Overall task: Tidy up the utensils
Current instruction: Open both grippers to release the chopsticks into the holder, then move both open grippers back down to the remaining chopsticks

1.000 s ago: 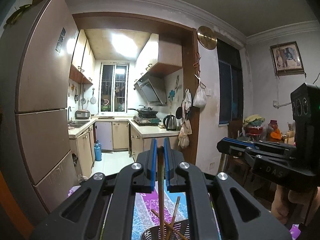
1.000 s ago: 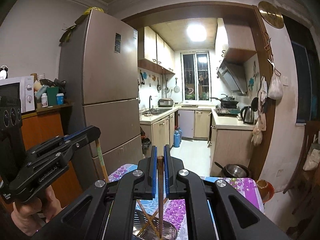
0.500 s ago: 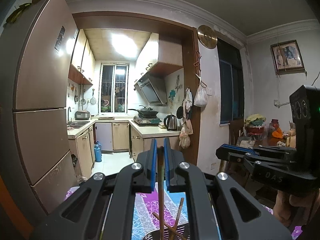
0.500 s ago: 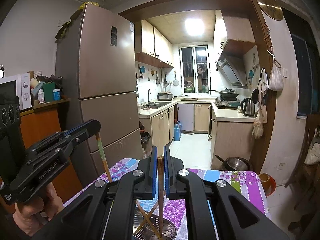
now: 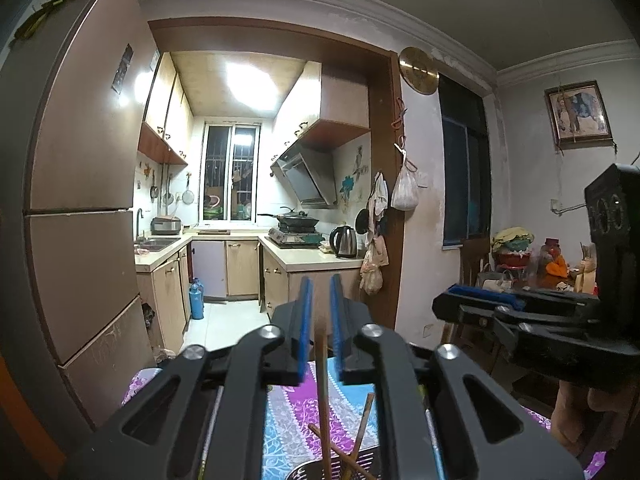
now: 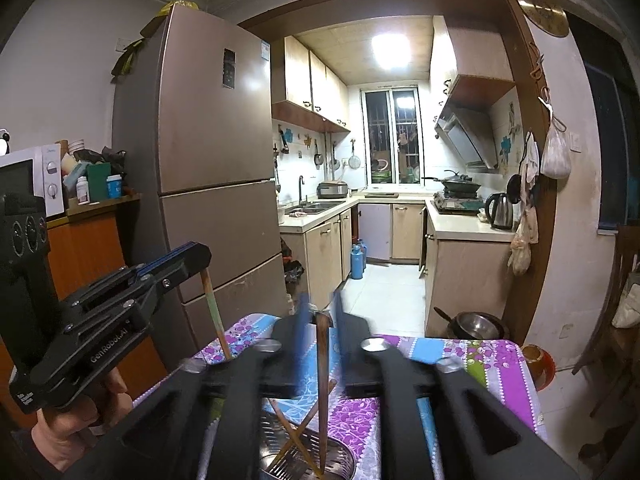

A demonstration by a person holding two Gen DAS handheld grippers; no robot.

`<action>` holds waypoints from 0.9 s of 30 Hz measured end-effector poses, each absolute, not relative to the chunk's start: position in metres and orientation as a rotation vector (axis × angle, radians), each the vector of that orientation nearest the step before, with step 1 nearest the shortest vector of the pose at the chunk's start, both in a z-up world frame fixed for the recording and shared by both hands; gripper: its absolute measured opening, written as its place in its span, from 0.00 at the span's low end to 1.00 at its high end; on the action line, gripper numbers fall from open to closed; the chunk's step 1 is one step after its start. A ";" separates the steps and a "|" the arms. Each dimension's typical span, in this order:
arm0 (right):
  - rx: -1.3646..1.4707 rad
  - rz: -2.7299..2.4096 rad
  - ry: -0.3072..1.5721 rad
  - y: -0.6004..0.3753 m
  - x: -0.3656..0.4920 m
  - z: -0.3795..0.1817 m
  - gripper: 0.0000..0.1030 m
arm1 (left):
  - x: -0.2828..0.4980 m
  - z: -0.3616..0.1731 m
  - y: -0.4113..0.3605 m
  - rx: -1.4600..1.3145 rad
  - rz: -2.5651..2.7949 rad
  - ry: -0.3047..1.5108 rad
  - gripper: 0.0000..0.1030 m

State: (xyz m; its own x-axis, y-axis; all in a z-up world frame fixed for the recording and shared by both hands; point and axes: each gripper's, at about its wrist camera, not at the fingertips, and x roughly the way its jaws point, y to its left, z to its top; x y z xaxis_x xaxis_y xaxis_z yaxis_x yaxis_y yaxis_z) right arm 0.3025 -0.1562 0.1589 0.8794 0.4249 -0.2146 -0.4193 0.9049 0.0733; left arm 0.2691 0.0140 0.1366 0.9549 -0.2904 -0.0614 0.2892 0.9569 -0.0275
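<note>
In the left wrist view my left gripper (image 5: 320, 280) has its blue pads parted and still opening. A wooden chopstick (image 5: 322, 364) stands loose between them, its lower end in the metal utensil holder (image 5: 304, 474), which holds other chopsticks (image 5: 362, 420). My right gripper (image 6: 320, 300) is also opening, its jaws blurred. A brown chopstick (image 6: 321, 364) stands free between them, its tip in the same metal holder (image 6: 340, 464). The right wrist view shows the left gripper (image 6: 196, 254) at the left, with a chopstick (image 6: 214, 312) hanging below it. At the right of the left wrist view is the right gripper (image 5: 476, 296).
The holder sits on a table with a purple and blue floral cloth (image 6: 460, 360). A tall fridge (image 6: 208, 160) stands at the left, beside a microwave (image 6: 36, 184) on an orange cabinet. Behind the table are the kitchen doorway, a pot on the floor (image 6: 476, 326) and a chair (image 6: 624, 280) at the right.
Both grippers, shut on a chopstick each before, have parted their jaws. Both chopsticks now stand loose, and the left one has slipped down. Neither hand has moved much.
</note>
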 end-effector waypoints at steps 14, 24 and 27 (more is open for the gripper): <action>-0.007 0.507 0.137 -0.161 0.128 0.132 0.53 | 0.135 0.108 0.072 0.058 -0.245 0.067 0.54; 0.048 0.555 0.512 -0.095 0.017 -0.067 0.36 | 0.036 -0.028 0.117 0.003 -0.218 0.310 0.55; 0.018 0.552 0.551 -0.070 0.007 -0.094 0.36 | 0.028 -0.059 0.119 -0.015 -0.226 0.376 0.55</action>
